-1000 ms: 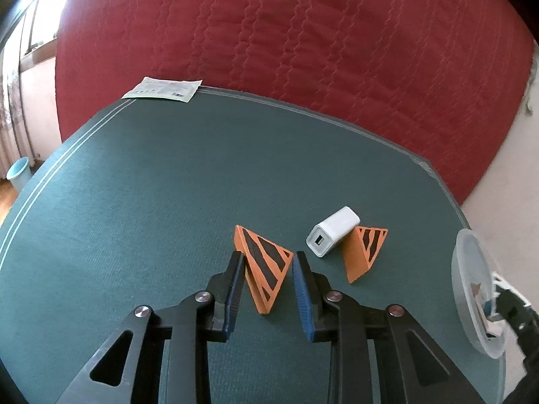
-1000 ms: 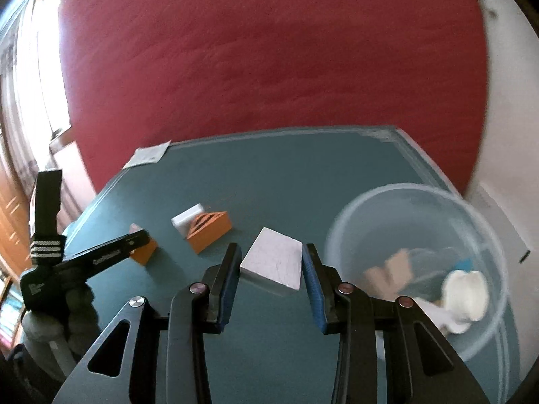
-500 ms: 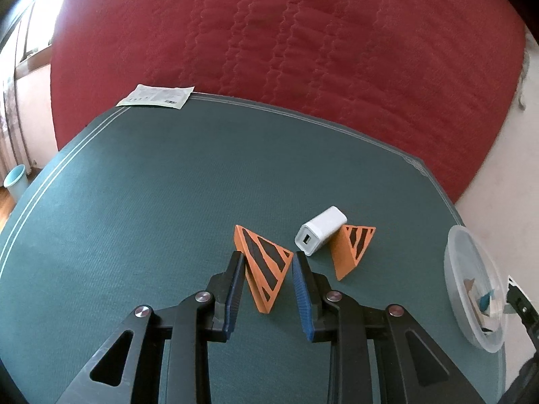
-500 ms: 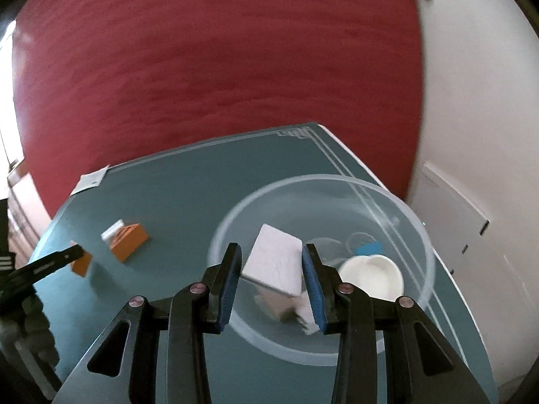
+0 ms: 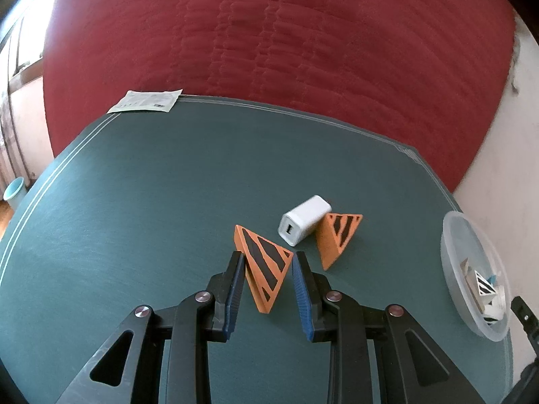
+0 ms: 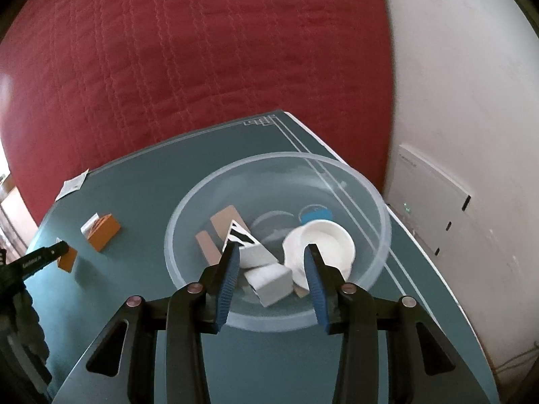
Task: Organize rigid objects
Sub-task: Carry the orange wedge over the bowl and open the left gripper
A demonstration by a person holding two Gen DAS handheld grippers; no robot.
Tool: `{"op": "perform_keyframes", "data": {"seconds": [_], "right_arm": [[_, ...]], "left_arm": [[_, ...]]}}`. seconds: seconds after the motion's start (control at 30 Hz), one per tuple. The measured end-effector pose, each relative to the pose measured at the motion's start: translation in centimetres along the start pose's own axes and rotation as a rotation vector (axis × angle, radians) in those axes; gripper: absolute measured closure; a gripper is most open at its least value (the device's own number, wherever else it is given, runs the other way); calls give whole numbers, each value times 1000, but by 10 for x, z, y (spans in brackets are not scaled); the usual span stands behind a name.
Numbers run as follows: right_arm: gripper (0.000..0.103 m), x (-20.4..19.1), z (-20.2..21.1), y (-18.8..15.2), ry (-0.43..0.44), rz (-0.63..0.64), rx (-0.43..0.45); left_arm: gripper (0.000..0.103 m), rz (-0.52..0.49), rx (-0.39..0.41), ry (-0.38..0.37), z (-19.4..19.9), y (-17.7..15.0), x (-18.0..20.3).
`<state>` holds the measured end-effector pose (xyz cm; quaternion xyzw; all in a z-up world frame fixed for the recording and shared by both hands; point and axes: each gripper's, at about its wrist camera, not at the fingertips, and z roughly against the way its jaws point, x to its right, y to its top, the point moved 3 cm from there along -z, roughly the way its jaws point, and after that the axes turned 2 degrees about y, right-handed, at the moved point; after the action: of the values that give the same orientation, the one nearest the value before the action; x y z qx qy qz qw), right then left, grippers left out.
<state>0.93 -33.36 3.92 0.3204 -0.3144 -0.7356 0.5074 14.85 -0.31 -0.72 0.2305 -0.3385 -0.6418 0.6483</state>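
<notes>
- Two grippers work over a green table [image 5: 141, 208], one at each end of the scene.
- The left gripper [image 5: 267, 262] is clamped on an orange striped wedge [image 5: 266, 266]; the wedge's lower tip hangs between the blue pads [image 5: 235, 289], and its upper corner sticks out past the left fingertip.
- Ahead of its right finger, a white charger block [image 5: 305, 224] leans against a second orange wedge [image 5: 338, 239]; the two touch.
- Far off to the right of those fingers, near the table's edge, sits the clear bowl [image 5: 453, 269].
- A paper packet [image 5: 146, 101] lies well ahead and to the left, at the far rim of the table.
- The right gripper [image 6: 273, 252] hovers over the clear bowl [image 6: 188, 208] with nothing between its pads; its jaws have just been opening.
- A white striped wedge [image 6: 251, 247] lies in the bowl just past the left fingertip, free of both pads.
- Between the fingers and lower, a white block [image 6: 269, 279] rests on the bowl's floor.
- A white dish [image 6: 323, 239] lies just ahead of the right fingertip, with a blue piece [image 6: 315, 215] beyond it.
</notes>
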Motion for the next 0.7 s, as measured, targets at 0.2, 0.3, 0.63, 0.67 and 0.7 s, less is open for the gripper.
{"op": "perform_keyframes", "data": {"seconds": [0.2, 0.3, 0.63, 0.67, 0.7], "right_arm": [[61, 6, 8, -5, -5, -10, 13], [58, 10, 10, -8, -6, -15, 17], [57, 18, 12, -15, -2, -6, 35], [57, 19, 12, -16, 0, -4, 35], [57, 20, 12, -17, 1, -1, 35]], "left_arm": [[72, -46, -8, -9, 0, -5, 17], [72, -69, -16, -14, 0, -10, 26], [72, -132, -44, -63, -4, -17, 72], [72, -144, -43, -68, -5, -17, 78], [72, -160, -41, -74, -5, -18, 86]]}}
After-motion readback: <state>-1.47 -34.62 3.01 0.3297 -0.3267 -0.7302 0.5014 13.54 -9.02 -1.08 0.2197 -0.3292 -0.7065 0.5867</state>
